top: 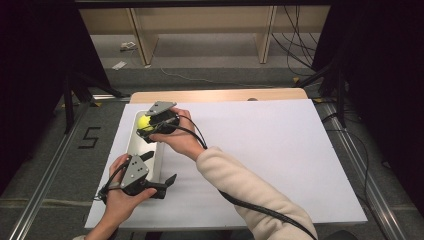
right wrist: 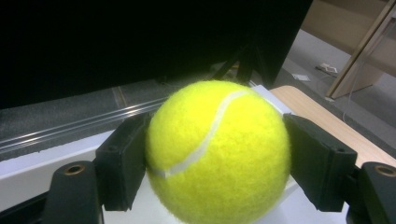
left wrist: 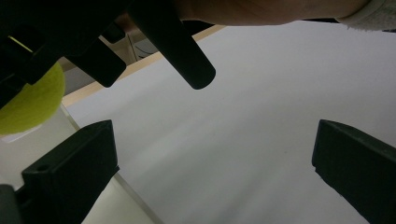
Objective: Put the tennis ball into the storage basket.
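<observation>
- The tennis ball (right wrist: 217,151) is round, so it has no long axis; in the right gripper view its white seam curves from 1 o'clock down to 8 o'clock.
- The right gripper (top: 150,125) pinches the ball, one jaw pressed on each side, over the far end of the white tray (top: 134,145).
- The left gripper (top: 167,181), at 6 o'clock from the ball beside the tray's near end, has its jaws spread wide over the white sheet (top: 260,150).
</observation>
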Available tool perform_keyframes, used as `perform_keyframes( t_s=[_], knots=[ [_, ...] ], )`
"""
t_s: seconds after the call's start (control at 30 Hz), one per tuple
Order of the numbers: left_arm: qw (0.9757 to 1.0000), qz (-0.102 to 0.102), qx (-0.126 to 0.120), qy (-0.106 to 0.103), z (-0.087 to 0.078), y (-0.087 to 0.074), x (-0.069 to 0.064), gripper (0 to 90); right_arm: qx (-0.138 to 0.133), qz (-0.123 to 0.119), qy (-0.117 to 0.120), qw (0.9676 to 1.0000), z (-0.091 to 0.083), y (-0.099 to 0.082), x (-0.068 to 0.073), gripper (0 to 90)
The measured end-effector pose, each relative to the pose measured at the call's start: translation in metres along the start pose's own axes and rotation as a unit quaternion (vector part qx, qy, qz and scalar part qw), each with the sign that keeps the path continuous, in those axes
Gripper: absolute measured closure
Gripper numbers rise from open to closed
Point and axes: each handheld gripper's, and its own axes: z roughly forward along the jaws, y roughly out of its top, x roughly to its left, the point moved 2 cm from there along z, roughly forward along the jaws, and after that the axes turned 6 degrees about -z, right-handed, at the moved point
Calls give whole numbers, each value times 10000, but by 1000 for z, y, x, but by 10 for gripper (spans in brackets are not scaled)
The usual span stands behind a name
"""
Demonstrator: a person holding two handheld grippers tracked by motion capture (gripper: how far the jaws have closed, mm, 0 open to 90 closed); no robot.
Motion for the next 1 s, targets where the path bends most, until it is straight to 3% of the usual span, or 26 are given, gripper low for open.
perform_keyframes(
  t_s=[1.0],
  knots=[
    [10000,7,8,5,0,0,0,0,105,-10,196,9998,9,4,3,271]
  ],
)
